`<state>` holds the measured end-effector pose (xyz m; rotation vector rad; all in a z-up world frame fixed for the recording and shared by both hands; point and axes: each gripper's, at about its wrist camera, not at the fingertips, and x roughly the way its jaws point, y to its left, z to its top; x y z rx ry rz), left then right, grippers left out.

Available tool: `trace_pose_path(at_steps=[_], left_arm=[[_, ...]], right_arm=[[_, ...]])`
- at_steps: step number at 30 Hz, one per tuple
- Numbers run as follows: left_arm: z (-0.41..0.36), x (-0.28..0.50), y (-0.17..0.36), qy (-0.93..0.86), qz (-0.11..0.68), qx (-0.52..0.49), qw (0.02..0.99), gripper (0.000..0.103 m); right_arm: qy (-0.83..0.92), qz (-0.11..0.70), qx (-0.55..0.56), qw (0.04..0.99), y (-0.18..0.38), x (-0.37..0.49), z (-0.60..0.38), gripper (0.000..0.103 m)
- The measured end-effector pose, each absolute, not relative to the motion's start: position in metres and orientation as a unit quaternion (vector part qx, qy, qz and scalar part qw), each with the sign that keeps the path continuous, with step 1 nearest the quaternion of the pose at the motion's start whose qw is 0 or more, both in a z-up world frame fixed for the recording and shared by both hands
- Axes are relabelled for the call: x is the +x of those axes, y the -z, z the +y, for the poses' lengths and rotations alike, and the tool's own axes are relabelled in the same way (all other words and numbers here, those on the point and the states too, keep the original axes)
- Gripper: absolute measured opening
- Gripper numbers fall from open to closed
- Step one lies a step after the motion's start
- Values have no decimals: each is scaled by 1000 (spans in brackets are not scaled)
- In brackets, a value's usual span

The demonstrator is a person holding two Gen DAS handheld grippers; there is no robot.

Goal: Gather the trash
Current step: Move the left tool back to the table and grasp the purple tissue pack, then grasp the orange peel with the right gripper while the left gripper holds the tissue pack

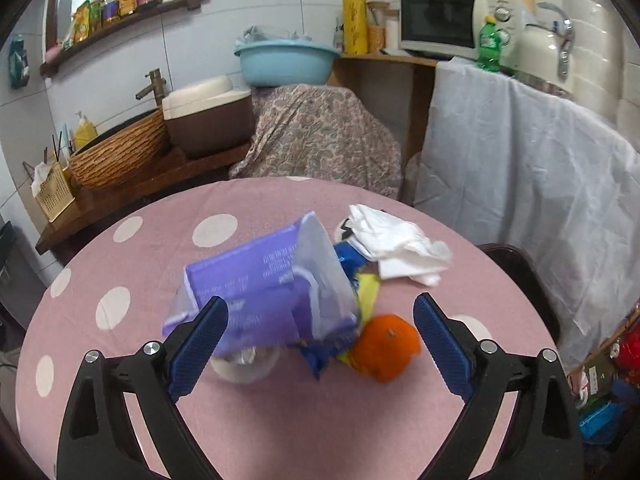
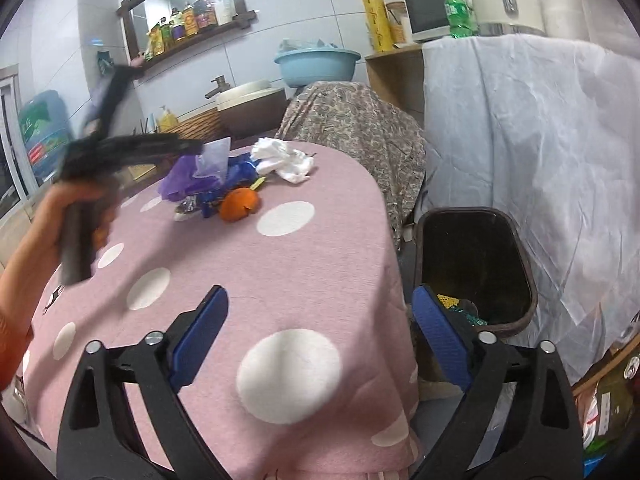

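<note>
A pile of trash lies on the round pink polka-dot table (image 1: pixel 120 360): a purple plastic wrapper (image 1: pixel 260 288), a blue and yellow wrapper (image 1: pixel 360 280), an orange peel (image 1: pixel 386 346), crumpled white tissue (image 1: pixel 400 244) and a small clear cup (image 1: pixel 246 364). My left gripper (image 1: pixel 320 344) is open, its blue pads on either side of the purple wrapper and the peel, just above them. My right gripper (image 2: pixel 320 340) is open and empty over the table's near edge (image 2: pixel 280 320). A dark trash bin (image 2: pixel 476 268) stands on the floor right of the table. The pile (image 2: pixel 224 188) and the left gripper also show in the right wrist view.
A paisley-covered object (image 1: pixel 320 132) and a pale sheet-draped counter (image 1: pixel 520 180) stand behind the table. A wooden bench with a woven basin (image 1: pixel 120 152) is at left. A microwave (image 1: pixel 452 24), kettle and green bottle sit on the counter.
</note>
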<state>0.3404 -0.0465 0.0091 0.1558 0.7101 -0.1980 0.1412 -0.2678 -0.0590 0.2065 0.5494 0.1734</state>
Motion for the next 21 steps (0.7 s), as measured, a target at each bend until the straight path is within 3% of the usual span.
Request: trace_pose_path(at_steps=[2,6,7,8,10,11,21], left_arm=[[-49,358,-3,98,371,83,920,76],[-52,381,13,88,400,102,906,63],[-52,383,15,84,402,104,906,54],[-52,384,19,84,406,102,904,38],[-49,385,22,86,412,95,902,33],[-46,382,22,82,408,91,905,25],[-8,335,-9,82,345,42,934,20]], right_arm=[[-85,276,103,952,60,142,-267,94],[-85,283,111,949,62,146,-269,94],[-86,283,113,948,62,147,-270,94],[-88,284,114,948,62,149,-270,94],[-94,284,114,947,61,154,-269,94],[-98,284,113,947,60,157,-268,94],[-145,281,99,944,46,192,-254,94]])
